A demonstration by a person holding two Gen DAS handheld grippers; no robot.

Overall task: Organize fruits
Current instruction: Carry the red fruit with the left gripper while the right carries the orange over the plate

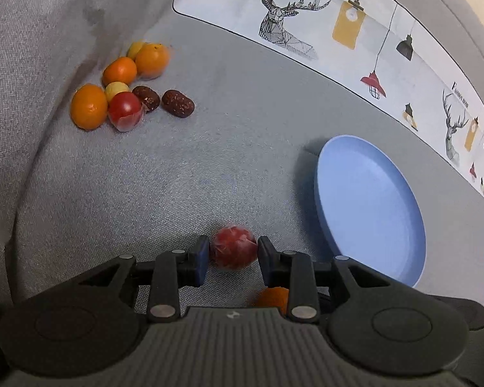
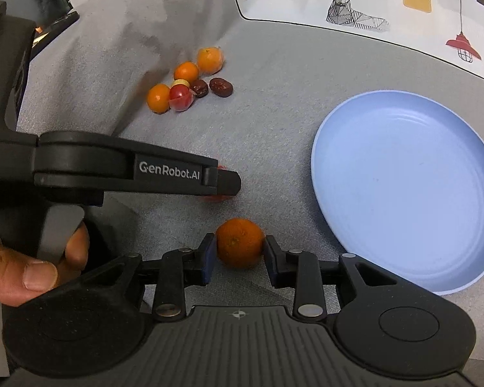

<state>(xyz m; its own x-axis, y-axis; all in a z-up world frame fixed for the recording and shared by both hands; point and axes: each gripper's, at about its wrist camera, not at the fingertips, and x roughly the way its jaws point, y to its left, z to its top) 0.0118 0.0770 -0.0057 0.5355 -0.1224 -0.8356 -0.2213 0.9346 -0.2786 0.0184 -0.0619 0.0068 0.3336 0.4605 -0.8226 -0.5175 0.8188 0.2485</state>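
On the grey cloth, just left of the empty blue plate [image 2: 403, 190], each hand-held gripper straddled one fruit. The left gripper [image 1: 233, 251] had a red wrapped fruit [image 1: 233, 250] between its fingers, the pads at or against its sides, though contact could not be told for certain. The right gripper [image 2: 238, 250] likewise bracketed a small orange [image 2: 239, 245], both pads meeting its sides; it looked gripped, resting on or barely off the cloth. A hand [image 2: 22, 271] held the left tool's grip.

The plate lay to the right of both fruits and slightly ahead, with the right gripper the nearer one. Both fruits were roundish, so no long axis governed the carry. The next move probably needed a short lift and rightward travel over the rim. The remaining pile [image 1: 126, 87] of oranges, a red fruit and dark dates sat well apart, far left.
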